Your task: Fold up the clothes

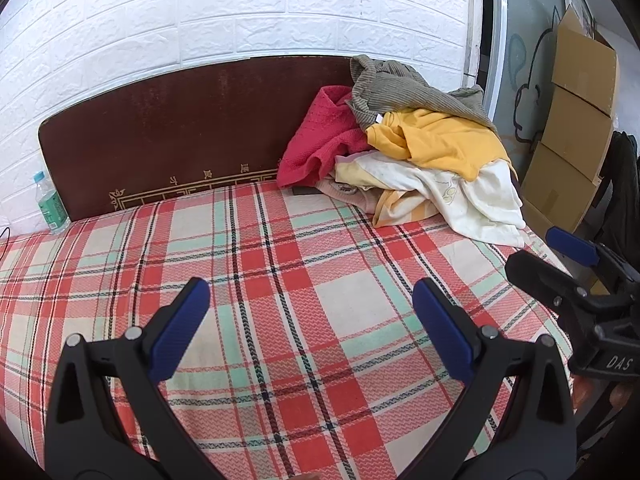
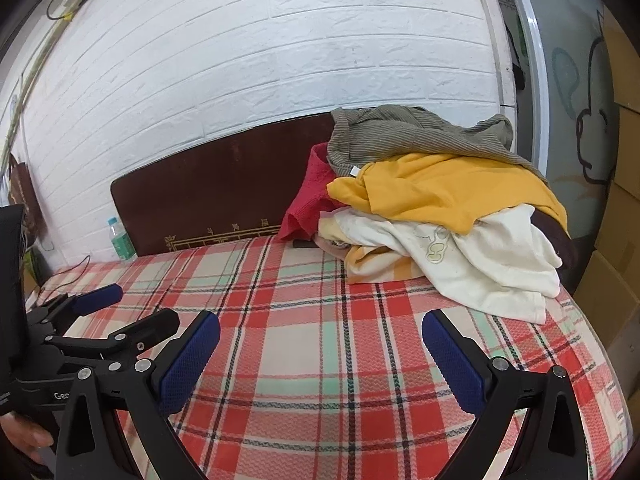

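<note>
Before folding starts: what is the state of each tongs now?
Left tongs: open, holding nothing.
Right tongs: open, holding nothing.

Light: bright, even, soft shadows only.
Edges: strong fisheye bending, black vignette at corners.
Focus: sharp throughout, no glare.

Clothes pile (image 2: 436, 216) on plaid bedsheet (image 2: 312, 360)

Woven plaid cloth bedsheet (image 1: 280, 280), coarse weave. Red garment (image 1: 316, 136) knitted, textured; yellow garment (image 1: 444, 140) smooth cloth. Headboard (image 1: 180, 136) dark matt wood. Fingers (image 1: 180, 328) matt black plastic, blue ribbed pads.
</note>
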A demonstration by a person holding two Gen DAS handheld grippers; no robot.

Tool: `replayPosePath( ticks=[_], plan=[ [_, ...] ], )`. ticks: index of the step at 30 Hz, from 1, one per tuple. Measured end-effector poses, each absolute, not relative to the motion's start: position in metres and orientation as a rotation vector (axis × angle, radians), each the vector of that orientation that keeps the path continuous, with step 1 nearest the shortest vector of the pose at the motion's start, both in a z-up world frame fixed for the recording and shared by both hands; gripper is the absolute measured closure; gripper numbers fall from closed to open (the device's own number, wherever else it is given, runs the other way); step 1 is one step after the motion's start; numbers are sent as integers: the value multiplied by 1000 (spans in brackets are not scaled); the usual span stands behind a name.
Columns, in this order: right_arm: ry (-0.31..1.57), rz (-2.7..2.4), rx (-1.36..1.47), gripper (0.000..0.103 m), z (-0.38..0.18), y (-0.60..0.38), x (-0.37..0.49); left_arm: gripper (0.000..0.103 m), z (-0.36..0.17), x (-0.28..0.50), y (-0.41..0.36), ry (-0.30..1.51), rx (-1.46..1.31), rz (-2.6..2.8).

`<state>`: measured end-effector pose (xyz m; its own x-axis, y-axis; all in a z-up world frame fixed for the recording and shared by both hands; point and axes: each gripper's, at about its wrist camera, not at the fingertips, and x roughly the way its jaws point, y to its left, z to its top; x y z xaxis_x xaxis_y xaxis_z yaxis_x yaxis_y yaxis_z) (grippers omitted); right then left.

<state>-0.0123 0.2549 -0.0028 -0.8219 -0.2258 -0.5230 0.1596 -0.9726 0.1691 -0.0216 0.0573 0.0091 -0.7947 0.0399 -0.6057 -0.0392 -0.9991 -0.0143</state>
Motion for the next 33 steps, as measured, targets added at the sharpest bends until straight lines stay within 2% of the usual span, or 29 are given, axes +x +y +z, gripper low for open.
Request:
replayPosePath(
  ticks=[5, 15, 23, 30, 32, 33],
  plan=[
    [-193, -2749, 872, 0, -8, 255, -21, 1, 6, -25, 58, 1, -1001, 2932],
    [-53, -2839, 946, 0, -6, 275, -67, 1, -6, -40, 55, 30, -1052, 2934],
    [222, -2964, 908, 0, 1, 296, -167, 1, -18, -60, 45, 35, -1108, 2953],
    [537, -2852, 957, 0, -26, 277, -242, 1, -36, -84, 36, 18, -1201, 2951],
    [648, -2829, 1032, 3, -40, 273, -259, 1, -43, -90, 34, 18, -1236, 2945],
    [648, -2834, 1061, 13, -44, 276, -267, 1, -45, -92, 33, 20, -1250, 2942]
  ],
)
